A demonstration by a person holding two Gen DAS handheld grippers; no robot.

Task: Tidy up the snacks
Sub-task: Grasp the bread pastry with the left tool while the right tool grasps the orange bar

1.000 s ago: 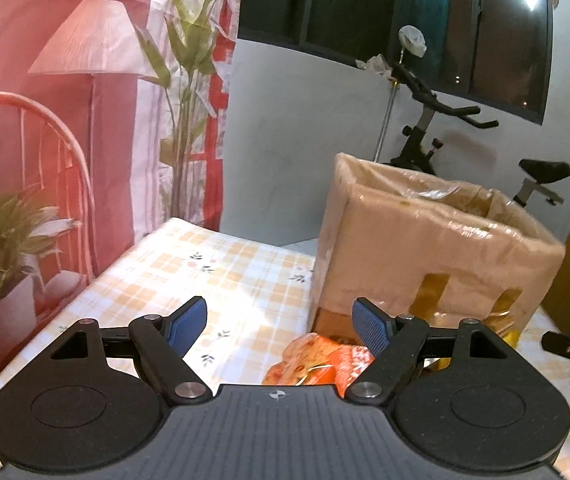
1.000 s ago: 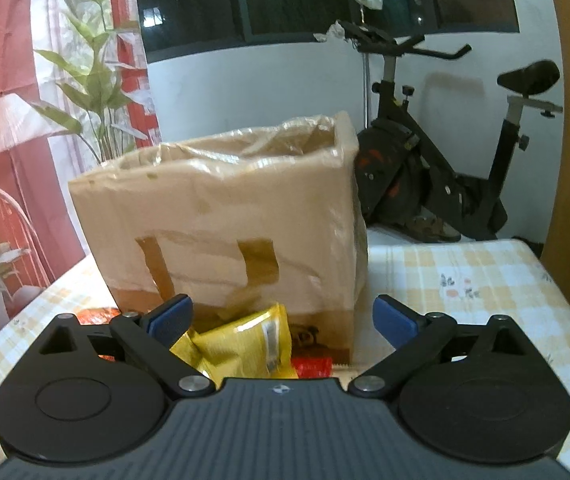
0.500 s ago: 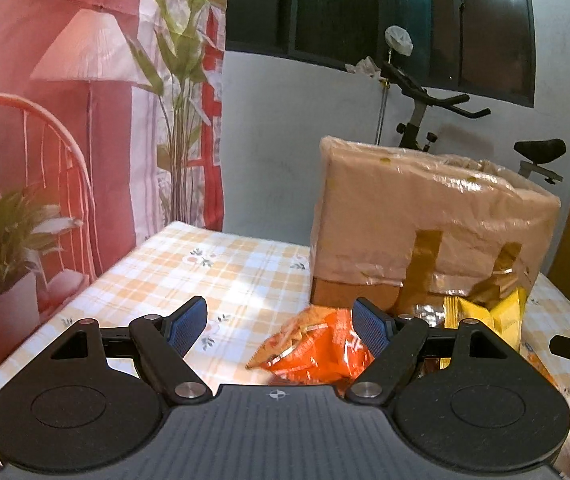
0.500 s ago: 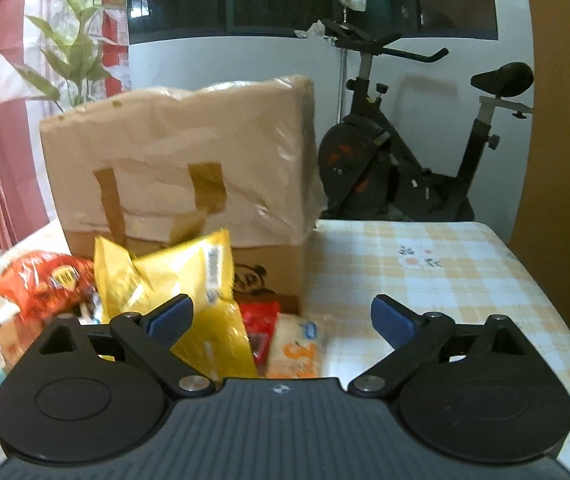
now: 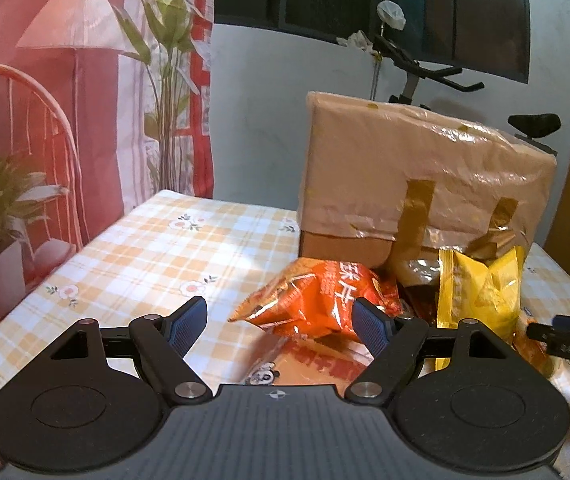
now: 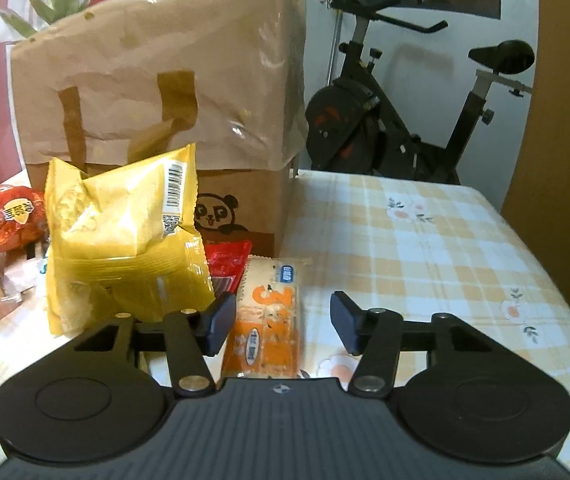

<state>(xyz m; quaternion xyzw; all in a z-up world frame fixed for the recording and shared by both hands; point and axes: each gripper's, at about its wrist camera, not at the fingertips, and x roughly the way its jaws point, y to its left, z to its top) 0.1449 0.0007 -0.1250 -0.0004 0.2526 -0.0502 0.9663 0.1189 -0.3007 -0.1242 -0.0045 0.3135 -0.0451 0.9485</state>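
A tall cardboard box lined with a brown plastic bag [image 5: 413, 184] [image 6: 165, 92] stands on the checked tablecloth. In front of it lie snack packs: an orange-red chip bag [image 5: 317, 300] [image 6: 1, 220], a yellow bag [image 5: 481, 288] [image 6: 125, 240], a small red pack [image 6: 225, 260] and an orange-and-white bar pack [image 6: 269, 312]. My left gripper [image 5: 281, 324] is open, low over the table, with the orange-red bag just ahead between its fingers. My right gripper [image 6: 283, 322] is open, its fingers either side of the orange-and-white pack.
An exercise bike [image 6: 405, 120] stands behind the table at the right. A printed curtain with plants [image 5: 85, 100] hangs at the left. A flat pack with a panda print [image 5: 285, 364] lies under my left gripper. Bare tablecloth [image 6: 425, 240] spreads at the right.
Both grippers have dropped lower and closer to the snack pile. The right gripper's fingers have narrowed around the orange-and-white pack. The box's open top has gone out of sight.
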